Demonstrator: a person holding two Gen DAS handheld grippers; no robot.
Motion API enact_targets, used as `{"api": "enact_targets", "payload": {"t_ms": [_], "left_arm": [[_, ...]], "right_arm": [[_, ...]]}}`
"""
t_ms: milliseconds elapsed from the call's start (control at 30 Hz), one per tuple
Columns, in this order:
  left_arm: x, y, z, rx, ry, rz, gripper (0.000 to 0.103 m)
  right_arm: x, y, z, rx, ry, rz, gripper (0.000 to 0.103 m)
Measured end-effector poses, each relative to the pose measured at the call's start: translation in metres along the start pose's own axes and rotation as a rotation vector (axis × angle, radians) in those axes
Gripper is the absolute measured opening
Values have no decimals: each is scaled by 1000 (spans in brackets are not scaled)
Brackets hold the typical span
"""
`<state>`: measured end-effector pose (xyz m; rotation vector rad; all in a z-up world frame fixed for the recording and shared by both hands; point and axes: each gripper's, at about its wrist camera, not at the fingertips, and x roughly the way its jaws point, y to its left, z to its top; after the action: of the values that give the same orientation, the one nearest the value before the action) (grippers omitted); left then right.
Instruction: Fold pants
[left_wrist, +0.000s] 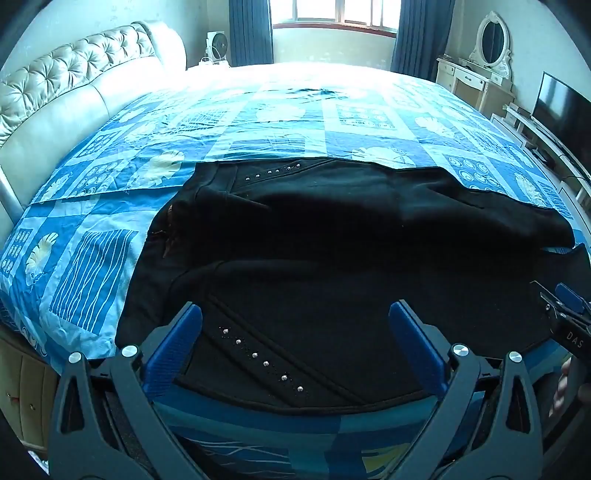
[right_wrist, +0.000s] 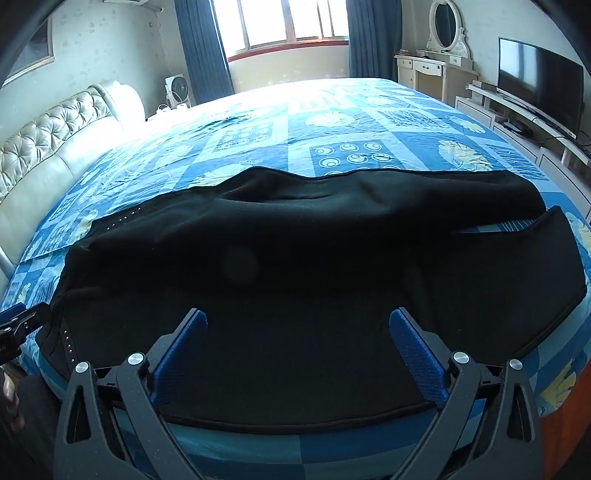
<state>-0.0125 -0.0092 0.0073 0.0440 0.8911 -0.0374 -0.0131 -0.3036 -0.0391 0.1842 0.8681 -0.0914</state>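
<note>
Black pants (left_wrist: 332, 240) lie spread sideways across the near part of a bed, waist to the left, legs running right. Rows of small silver studs (left_wrist: 262, 362) mark the pockets. My left gripper (left_wrist: 295, 314) hovers open over the near waist area, nothing between its blue pads. In the right wrist view the same pants (right_wrist: 314, 258) fill the middle, both legs side by side with a gap of bedspread between their ends at the right. My right gripper (right_wrist: 297, 321) is open above the near leg, its pads apart and empty. The right gripper's tip (left_wrist: 565, 306) shows at the left view's right edge.
The bed carries a blue patterned bedspread (left_wrist: 258, 122) with a tufted cream headboard (left_wrist: 55, 85) on the left. A dressing table with mirror (right_wrist: 439, 48) and a TV (right_wrist: 539, 81) stand along the right wall. A window with blue curtains (right_wrist: 288, 22) is at the far side.
</note>
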Motion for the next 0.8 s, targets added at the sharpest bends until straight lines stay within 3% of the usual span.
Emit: {"api": "enact_targets", "payload": {"t_ms": [800], "left_arm": [[-7,-5,-2,5,-19,18,101]], "right_arm": [[10,1,-8,3,31,0,99]]}}
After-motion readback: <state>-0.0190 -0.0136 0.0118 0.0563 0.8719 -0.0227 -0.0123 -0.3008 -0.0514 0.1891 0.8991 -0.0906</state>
